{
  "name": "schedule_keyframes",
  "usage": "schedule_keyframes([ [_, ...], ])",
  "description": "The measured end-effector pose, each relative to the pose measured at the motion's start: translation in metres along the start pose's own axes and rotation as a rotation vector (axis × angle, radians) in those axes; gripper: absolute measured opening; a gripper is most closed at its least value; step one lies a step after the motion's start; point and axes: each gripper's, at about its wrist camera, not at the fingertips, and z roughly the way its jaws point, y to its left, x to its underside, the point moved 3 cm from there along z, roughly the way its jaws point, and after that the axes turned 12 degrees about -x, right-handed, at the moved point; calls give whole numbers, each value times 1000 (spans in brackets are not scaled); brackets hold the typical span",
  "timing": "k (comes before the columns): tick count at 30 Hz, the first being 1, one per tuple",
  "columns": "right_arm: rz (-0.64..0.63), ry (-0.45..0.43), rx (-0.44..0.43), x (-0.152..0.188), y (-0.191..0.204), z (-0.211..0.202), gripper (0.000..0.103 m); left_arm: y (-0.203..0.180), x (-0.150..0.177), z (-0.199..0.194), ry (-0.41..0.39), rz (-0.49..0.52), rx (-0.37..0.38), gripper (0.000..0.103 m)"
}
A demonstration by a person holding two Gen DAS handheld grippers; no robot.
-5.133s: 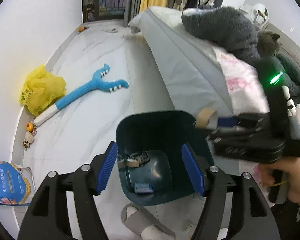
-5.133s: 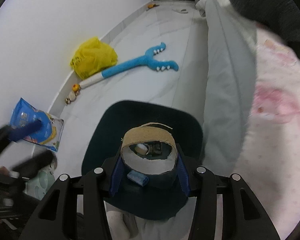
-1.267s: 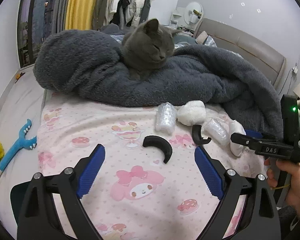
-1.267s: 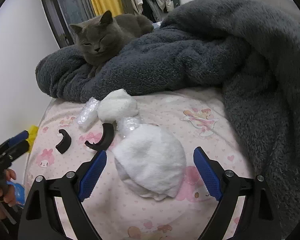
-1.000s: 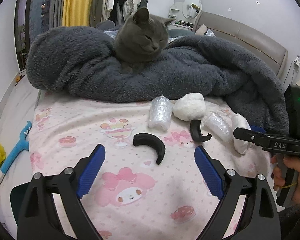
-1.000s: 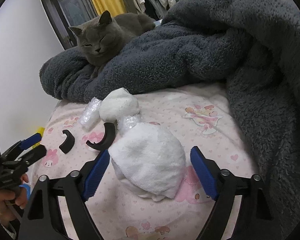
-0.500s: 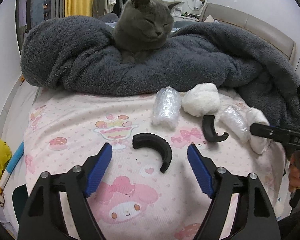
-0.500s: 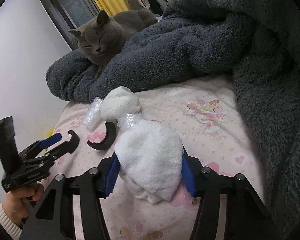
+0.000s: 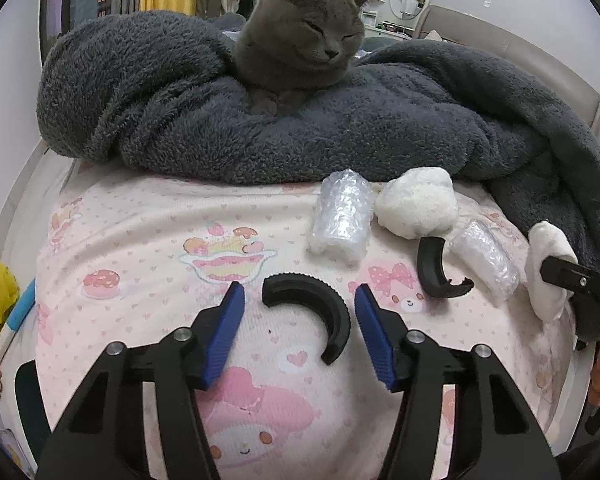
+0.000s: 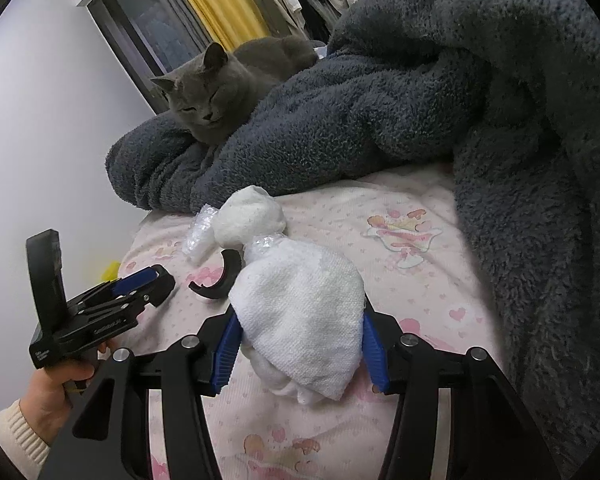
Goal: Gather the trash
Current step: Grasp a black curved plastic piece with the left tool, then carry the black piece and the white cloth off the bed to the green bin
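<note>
Two grippers are seen over a bed covered with a pink cartoon-print sheet. The left gripper is held with its jaws parted, and a black curved plastic piece is framed between the blue pads without either pad being seen to touch it; it lies flat on the sheet. The right gripper is clenched on a crumpled white paper towel, which is pressed by both blue pads at the sheet's near edge. A second black curved piece, two bubble-wrap rolls and a white wad are left on the sheet. A grey cat is lying on a dark fleece blanket behind.
</note>
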Motion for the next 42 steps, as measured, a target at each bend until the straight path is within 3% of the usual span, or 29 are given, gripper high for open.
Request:
schedule_keyframes([
  [16, -31, 18, 7, 6, 1, -3, 54, -2, -6, 9, 0, 7, -8, 40],
  [24, -44, 14, 1, 2, 13, -3, 54, -1, -7, -4, -27, 11, 11, 40],
  [42, -133, 45, -57, -5, 97, 23, 54, 46, 7, -39, -49, 3, -34, 40],
])
